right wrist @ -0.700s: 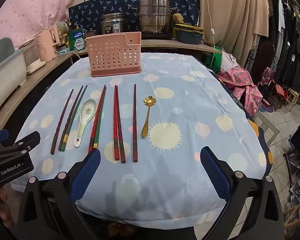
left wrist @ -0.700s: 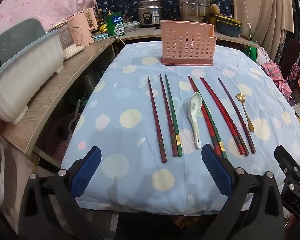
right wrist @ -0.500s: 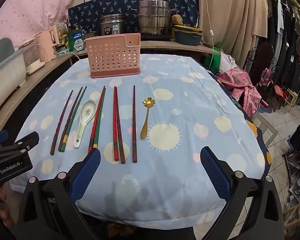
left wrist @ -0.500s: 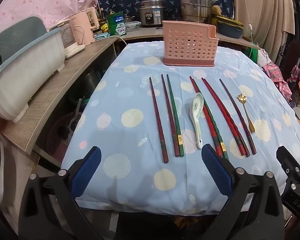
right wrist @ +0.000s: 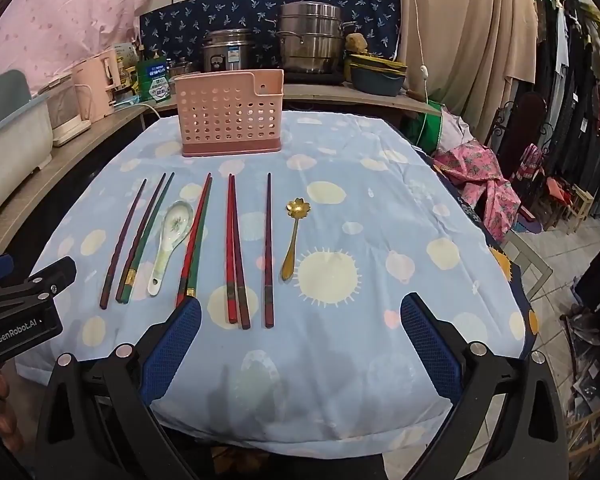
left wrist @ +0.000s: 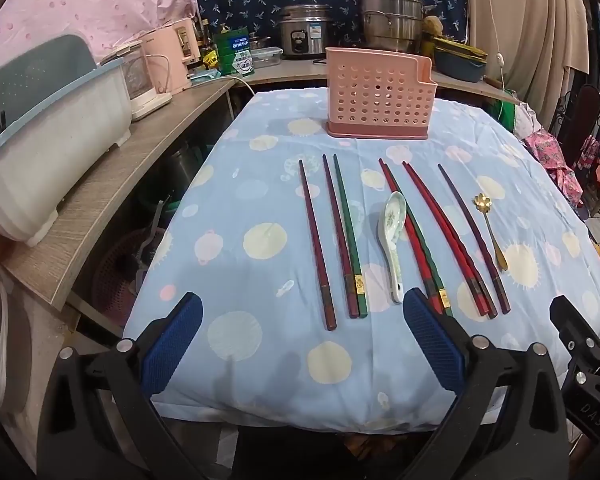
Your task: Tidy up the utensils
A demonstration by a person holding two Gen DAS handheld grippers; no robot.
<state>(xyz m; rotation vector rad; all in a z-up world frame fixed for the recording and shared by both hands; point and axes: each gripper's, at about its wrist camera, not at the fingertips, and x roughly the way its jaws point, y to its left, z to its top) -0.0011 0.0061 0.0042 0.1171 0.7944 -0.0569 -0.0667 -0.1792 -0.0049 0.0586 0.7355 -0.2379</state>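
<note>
a: which way do the chopsticks [left wrist: 446,236] lie?

b: long axes run from the near edge of the table [left wrist: 228,364] toward the pink holder [left wrist: 380,96] at the far edge, ahead of both grippers. left gripper [left wrist: 302,344] nearer the left ones, right gripper [right wrist: 298,346] the right ones.

a: fingers?

b: both wide open, empty. eight chopsticks, one ceramic spoon [left wrist: 393,236], one gold spoon [left wrist: 490,228].

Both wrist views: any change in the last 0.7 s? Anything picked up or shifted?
Only the cameras moved: both views tilted up a touch, so the table contents sit slightly lower in frame. Nothing was grasped or released. The left gripper and right gripper stay wide open and empty. The chopsticks, ceramic spoon, gold spoon and pink holder lie where they were on the tablecloth.
</note>
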